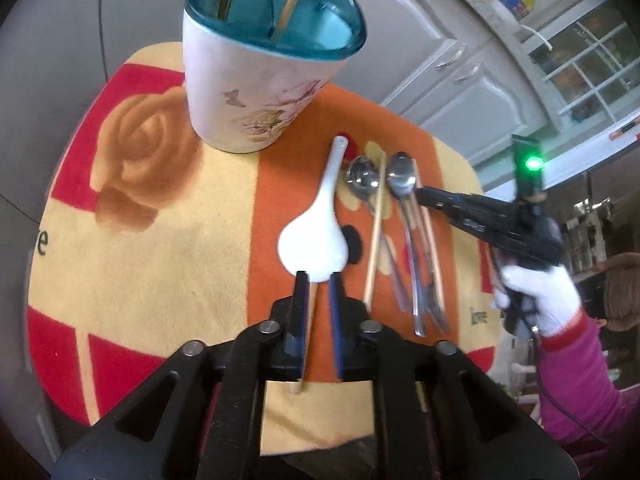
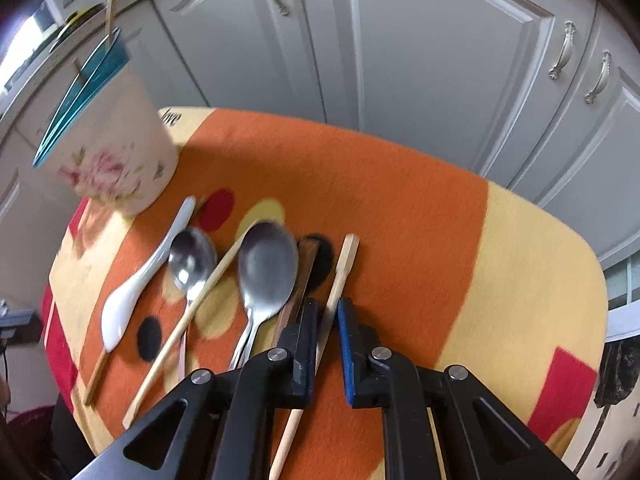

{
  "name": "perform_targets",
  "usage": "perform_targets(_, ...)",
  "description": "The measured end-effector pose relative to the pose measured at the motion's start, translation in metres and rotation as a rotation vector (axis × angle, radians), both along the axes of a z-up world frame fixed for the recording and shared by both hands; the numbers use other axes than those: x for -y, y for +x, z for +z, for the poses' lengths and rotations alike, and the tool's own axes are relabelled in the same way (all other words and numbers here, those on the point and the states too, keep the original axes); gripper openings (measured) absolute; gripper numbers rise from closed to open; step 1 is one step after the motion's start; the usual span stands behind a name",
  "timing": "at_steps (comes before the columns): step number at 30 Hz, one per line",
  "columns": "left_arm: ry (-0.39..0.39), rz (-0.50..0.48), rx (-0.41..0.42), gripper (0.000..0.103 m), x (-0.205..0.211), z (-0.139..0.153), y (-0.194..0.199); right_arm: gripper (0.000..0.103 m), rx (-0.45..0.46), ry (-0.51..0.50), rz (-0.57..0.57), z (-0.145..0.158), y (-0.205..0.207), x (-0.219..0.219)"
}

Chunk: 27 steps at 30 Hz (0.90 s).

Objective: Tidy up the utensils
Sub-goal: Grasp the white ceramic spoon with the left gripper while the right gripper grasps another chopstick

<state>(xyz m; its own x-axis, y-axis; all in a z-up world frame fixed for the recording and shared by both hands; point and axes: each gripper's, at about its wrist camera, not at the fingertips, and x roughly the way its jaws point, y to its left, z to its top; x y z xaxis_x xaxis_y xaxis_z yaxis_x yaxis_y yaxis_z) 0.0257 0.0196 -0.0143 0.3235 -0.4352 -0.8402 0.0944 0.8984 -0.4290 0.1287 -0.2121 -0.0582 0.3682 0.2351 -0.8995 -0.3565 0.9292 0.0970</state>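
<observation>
Left wrist view: patterned cloth (image 1: 160, 272) spread over the table, its far edge curving along the upper right beside white cabinet doors (image 1: 440, 52); broad bare cloth at left and centre, around the printed rose. Utensil holder (image 1: 256, 80) upright at upper centre, teal rim, two chopsticks already standing inside it. Below and right of it, crowded together: white ceramic spoon (image 1: 316, 232), small metal spoon (image 1: 362, 178), a bamboo chopstick (image 1: 376, 236), large metal spoon (image 1: 402, 174), then more chopsticks and overlapping handles, hard to separate.

Left gripper (image 1: 318, 280) low at centre, jaws narrowly apart, tips at the bowl end of the white ceramic spoon; a thin pale stick lying between the fingers along the left one. Contact with it not clear.

Right gripper (image 1: 424, 196) at centre right, held by a white-gloved hand (image 1: 536, 292), tip beside the large metal spoon; green light on its top.

Right wrist view: cloth edge dropping away at right, open orange and yellow area there, cabinets across the top. Holder at upper left, well apart from the fingers. Right gripper (image 2: 326, 308) at lower centre, jaws partly open, straddling a light chopstick (image 2: 340, 280) running through the gap, nearer the left finger, not pinched. Dark chopstick (image 2: 306, 268) and large metal spoon just left of the fingers, crowding that side.
</observation>
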Motion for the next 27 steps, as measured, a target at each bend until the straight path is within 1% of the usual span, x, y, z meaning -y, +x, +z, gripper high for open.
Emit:
perform_targets(1, -0.004, 0.002, -0.006, 0.027, 0.001, -0.003, 0.001, 0.010, -0.002, 0.000, -0.007, -0.001, -0.002, -0.001)
perform_targets(3, -0.014, 0.006, -0.004, 0.035, 0.005, -0.007, 0.007, 0.010, -0.015, 0.016, -0.018, -0.001, -0.004, 0.003)
perform_targets(6, 0.016, -0.007, 0.033, 0.048, 0.015, -0.005, 0.018, 0.010, -0.023, 0.035, -0.027, -0.002, -0.001, 0.008)
perform_targets(7, 0.022, -0.009, 0.035, 0.048, 0.018, -0.006, 0.022, 0.010, -0.027, 0.038, -0.028, -0.003, 0.001, 0.009)
perform_targets(10, 0.086, -0.009, 0.050, 0.048, 0.034, -0.009, 0.037, 0.013, -0.024, 0.033, -0.027, -0.003, 0.006, 0.009)
perform_targets(13, 0.179, -0.031, 0.076, 0.048, 0.047, -0.014, 0.046, 0.017, -0.028, 0.044, -0.030, -0.001, 0.010, 0.012)
perform_targets(14, 0.187, -0.042, 0.075, 0.048, 0.050, -0.017, 0.049, 0.022, -0.030, 0.051, -0.029, -0.002, 0.010, 0.009)
perform_targets(15, 0.194, -0.051, 0.066, 0.048, 0.053, -0.020, 0.052, 0.024, -0.030, 0.053, -0.029, -0.002, 0.008, 0.009)
perform_targets(18, 0.219, -0.064, 0.061, 0.048, 0.061, -0.026, 0.062, 0.024, -0.028, 0.048, -0.022, -0.002, 0.008, 0.008)
perform_targets(20, 0.259, -0.077, 0.037, 0.048, 0.067, -0.033, 0.066, 0.024, -0.033, 0.052, -0.024, -0.003, 0.009, 0.006)
perform_targets(21, 0.275, -0.075, 0.009, 0.044, 0.067, -0.038, 0.067, 0.024, -0.035, 0.051, -0.023, -0.003, 0.009, 0.006)
perform_targets(22, 0.280, -0.068, 0.002, 0.035, 0.065, -0.041, 0.066, 0.024, -0.036, 0.048, -0.021, -0.003, 0.009, 0.006)
perform_targets(23, 0.286, -0.070, 0.021, 0.033, 0.063, -0.041, 0.063, 0.024, -0.036, 0.046, -0.020, -0.003, 0.009, 0.005)
perform_targets(26, 0.264, -0.084, 0.011, 0.030, 0.054, -0.042, 0.054, 0.024, -0.032, 0.043, -0.014, -0.003, 0.007, 0.006)
perform_targets(27, 0.268, -0.087, 0.011, 0.029, 0.052, -0.042, 0.050, 0.024, -0.030, 0.042, -0.011, -0.003, 0.006, 0.005)
